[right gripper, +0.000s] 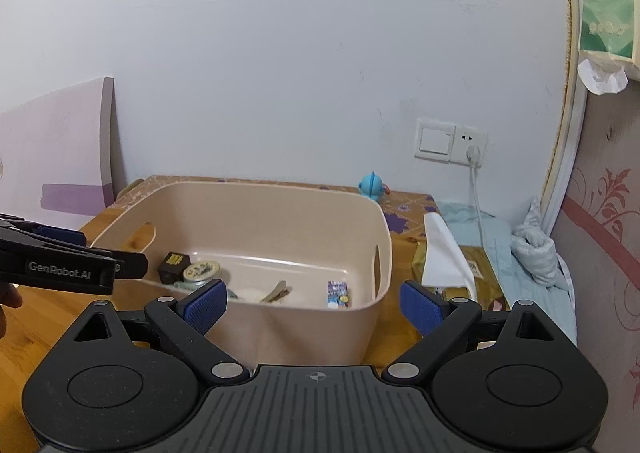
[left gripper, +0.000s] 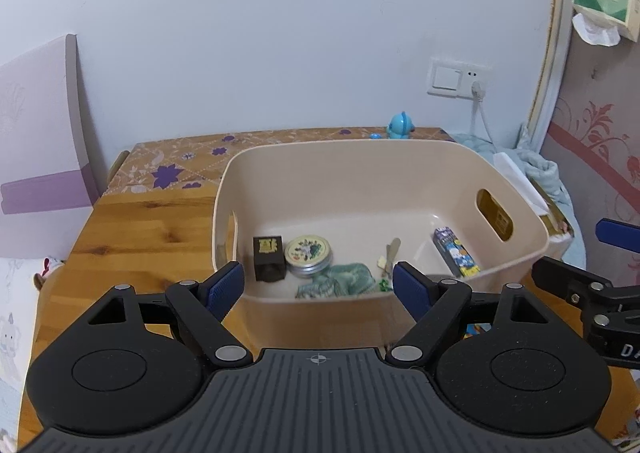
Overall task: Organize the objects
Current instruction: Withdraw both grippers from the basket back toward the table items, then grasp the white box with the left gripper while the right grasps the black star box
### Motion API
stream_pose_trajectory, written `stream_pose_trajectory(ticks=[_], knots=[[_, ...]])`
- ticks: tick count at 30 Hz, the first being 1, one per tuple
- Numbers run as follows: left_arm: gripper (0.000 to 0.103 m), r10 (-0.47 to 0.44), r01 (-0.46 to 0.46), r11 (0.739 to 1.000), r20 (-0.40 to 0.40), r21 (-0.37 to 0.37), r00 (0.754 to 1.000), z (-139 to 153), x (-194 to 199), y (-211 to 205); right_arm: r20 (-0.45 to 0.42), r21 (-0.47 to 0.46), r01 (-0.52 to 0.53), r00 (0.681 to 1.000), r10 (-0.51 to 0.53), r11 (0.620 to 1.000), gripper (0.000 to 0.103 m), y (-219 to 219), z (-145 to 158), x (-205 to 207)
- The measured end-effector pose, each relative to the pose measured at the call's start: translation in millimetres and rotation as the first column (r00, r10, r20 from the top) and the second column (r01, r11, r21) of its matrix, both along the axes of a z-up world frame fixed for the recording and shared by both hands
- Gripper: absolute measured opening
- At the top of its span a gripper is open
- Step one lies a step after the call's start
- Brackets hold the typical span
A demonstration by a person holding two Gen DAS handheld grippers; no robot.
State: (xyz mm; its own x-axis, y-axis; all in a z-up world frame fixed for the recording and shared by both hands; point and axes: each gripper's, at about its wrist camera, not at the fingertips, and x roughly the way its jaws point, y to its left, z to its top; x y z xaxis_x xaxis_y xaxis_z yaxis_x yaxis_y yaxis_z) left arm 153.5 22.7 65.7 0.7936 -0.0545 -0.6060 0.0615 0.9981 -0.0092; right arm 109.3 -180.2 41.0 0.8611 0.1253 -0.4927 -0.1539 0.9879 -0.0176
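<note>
Two tools are in play, both spread wide and holding nothing. From the left wrist, your left tool (left gripper: 318, 287) hangs at the near rim of the one beige bin (left gripper: 516, 193) on the worktop (left gripper: 132, 237); inside you can count one dark box (left gripper: 269, 258), one round tin (left gripper: 308, 255), one green cloth (left gripper: 340, 280), one hair clip (left gripper: 390, 253) and one small carton (left gripper: 456, 253). Dip carelessly and a finger may catch the rim, shoving the bin. From the right wrist, your right tool (right gripper: 316, 307) sits near that rim too; one blue toy (right gripper: 372, 186) behind the bin could topple if the bin slides.
</note>
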Motion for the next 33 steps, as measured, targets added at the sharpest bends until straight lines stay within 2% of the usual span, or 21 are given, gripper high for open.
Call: stream_pose_trajectory(ticks=[6, 14, 26, 33], knots=[[0.083, -0.024, 0.024, 0.999, 0.001, 0.032, 1.000, -10, -17, -4, -0.021, 0.001, 0.009, 1.000, -0.009, 1.000, 0.095, -7, -11, -12], [0.083, -0.024, 0.026, 0.999, -0.057, 0.028, 0.998, -33, -27, -1, -0.043, -0.015, 0.025, 0.999, -0.025, 1.000, 0.098, -14, -22, -20], [0.083, -0.023, 0.030, 0.999, -0.162, 0.043, 0.987, -73, -22, -4, -0.153, 0.006, 0.055, 0.987, -0.053, 0.998, 0.098, -28, -60, -15], [0.083, -0.028, 0.038, 0.998, -0.209, 0.046, 0.978, -93, -12, -6, -0.217, -0.017, 0.067, 0.974, -0.069, 0.998, 0.098, -33, -83, -8]])
